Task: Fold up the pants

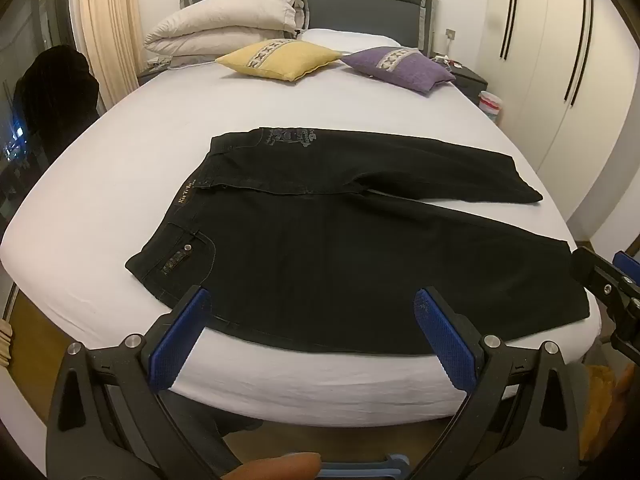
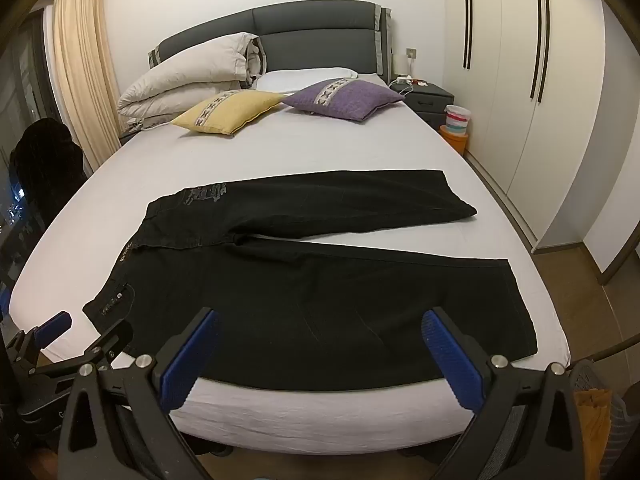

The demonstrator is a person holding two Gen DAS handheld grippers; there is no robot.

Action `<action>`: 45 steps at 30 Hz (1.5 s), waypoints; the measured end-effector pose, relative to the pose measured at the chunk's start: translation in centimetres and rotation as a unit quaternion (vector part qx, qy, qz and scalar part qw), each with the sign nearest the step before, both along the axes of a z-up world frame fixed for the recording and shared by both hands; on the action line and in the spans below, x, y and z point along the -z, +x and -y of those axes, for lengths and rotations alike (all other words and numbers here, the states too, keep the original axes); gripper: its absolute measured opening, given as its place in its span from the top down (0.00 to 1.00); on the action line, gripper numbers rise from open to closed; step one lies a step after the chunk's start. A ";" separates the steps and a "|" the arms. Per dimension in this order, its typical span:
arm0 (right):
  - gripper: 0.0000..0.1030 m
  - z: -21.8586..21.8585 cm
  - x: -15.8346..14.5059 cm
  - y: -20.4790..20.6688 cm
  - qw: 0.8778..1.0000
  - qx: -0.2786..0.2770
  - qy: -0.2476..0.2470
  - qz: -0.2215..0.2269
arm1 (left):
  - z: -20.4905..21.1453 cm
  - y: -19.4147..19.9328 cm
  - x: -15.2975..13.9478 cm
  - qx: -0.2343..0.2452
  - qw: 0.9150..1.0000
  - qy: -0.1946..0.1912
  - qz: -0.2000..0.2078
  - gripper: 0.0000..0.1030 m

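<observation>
Black plastic arms w/ blue ribbed pads: the left gripper (image 1: 312, 312) fills the lower centre of its view, tilted down toward the near edge of the bed, jaws spread wide, nothing between them. A fingertip (image 1: 280, 466) shows at the bottom edge. In the right wrist view the left gripper sits at lower left; the right gripper (image 2: 320, 334) is at lower centre, also angled down, jaws wide & empty.

The black denim pants (image 1: 340, 248) lie flat mid-frame on the white sheeted bed (image 1: 120, 152), waistband to the left, both legs running right and splayed in a V. Fabric is dark, matte, w/ pale stitching, a riveted pocket near the lower left, grey printed motif at the far hip. The near leg's hem reaches the bed's right edge.
</observation>
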State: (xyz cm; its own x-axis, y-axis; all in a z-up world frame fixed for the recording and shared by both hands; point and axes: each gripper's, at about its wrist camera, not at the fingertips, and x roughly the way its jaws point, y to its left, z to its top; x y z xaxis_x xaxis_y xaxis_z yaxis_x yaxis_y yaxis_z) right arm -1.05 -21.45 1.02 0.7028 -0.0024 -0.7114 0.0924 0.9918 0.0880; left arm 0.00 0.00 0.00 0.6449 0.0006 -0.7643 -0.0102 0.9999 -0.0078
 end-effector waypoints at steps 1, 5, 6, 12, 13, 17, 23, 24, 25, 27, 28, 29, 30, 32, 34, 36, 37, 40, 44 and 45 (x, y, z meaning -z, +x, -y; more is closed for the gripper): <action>0.00 0.0 0.0 0.0 1.000 0.000 0.000 0.001 | 0.0 0.0 0.0 0.000 1.000 0.001 -0.001 0.00; 0.00 0.0 0.0 0.0 1.000 0.000 0.001 0.000 | 0.0 0.0 0.0 0.000 1.000 0.001 0.001 0.00; 0.00 0.0 0.0 0.0 1.000 0.000 0.001 0.000 | 0.0 0.0 0.0 0.000 1.000 0.001 0.001 0.00; 0.00 0.0 0.0 -0.1 1.000 -0.002 0.001 0.000 | 0.0 0.0 0.0 0.000 1.000 0.000 0.000 0.00; 0.00 0.0 0.0 -0.1 1.000 -0.001 0.001 0.000 | 0.0 0.0 0.0 0.000 1.000 0.000 0.000 0.00; 0.00 0.0 0.0 0.0 1.000 -0.002 0.001 -0.001 | 0.0 0.0 0.0 0.000 1.000 0.001 0.000 0.00; 0.00 0.2 0.1 -0.1 1.000 -0.002 0.002 -0.003 | 0.0 0.0 0.0 0.000 1.000 0.001 0.000 0.00; 0.00 0.0 0.1 -0.2 1.000 -0.002 0.002 -0.003 | 0.0 0.0 0.0 0.000 1.000 0.001 0.000 0.00; 0.00 -0.1 0.1 -0.2 1.000 -0.002 0.002 -0.003 | 0.0 0.0 0.0 0.000 1.000 0.001 0.000 0.00; 0.00 -0.1 0.2 -0.2 1.000 -0.001 0.002 -0.003 | 0.0 0.0 0.0 0.000 1.000 0.001 0.000 0.00; 0.00 -0.1 0.2 -0.1 1.000 -0.001 0.002 -0.003 | 0.0 0.0 0.0 0.000 1.000 0.001 0.000 0.00; 0.00 -0.1 0.1 -0.1 1.000 -0.001 0.003 -0.004 | 0.0 0.0 0.0 0.000 1.000 0.002 0.000 0.00; 0.00 -0.1 0.2 -0.2 1.000 -0.001 0.003 -0.004 | 0.0 0.0 0.0 0.000 1.000 0.001 0.000 0.00; 0.00 -0.1 0.1 -0.1 1.000 -0.002 0.003 -0.004 | 0.0 0.0 0.0 0.000 1.000 0.002 0.000 0.00; 0.00 -0.3 0.4 -0.3 1.000 -0.002 0.003 -0.005 | 0.0 0.0 0.0 0.000 1.000 0.002 0.000 0.00; 0.00 -0.3 0.4 -0.4 1.000 -0.002 0.003 -0.005 | 0.0 0.0 0.0 0.000 1.000 0.002 -0.001 0.00; 0.00 -0.3 0.4 -0.4 1.000 -0.002 0.004 -0.005 | 0.0 0.0 0.0 0.000 1.000 0.002 0.000 0.00; 0.00 -0.3 0.4 -0.3 1.000 -0.002 0.004 -0.006 | 0.0 0.0 0.0 0.000 1.000 0.002 0.000 0.00; 0.00 -0.2 0.4 -0.3 1.000 -0.002 0.005 -0.006 | 0.0 0.0 0.0 0.000 1.000 0.002 -0.001 0.00; 0.00 -0.3 0.5 -0.4 1.000 -0.002 0.005 -0.006 | 0.0 0.0 0.0 0.000 1.000 0.002 -0.001 0.00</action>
State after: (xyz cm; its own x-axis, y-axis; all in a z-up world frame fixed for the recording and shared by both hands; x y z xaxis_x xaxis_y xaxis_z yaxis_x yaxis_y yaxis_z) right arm -1.43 -21.13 0.55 0.6939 0.0072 -0.7200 0.0900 0.9912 0.0966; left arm -0.02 0.01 0.02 0.6439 0.0038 -0.7651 -0.0102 0.9999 -0.0037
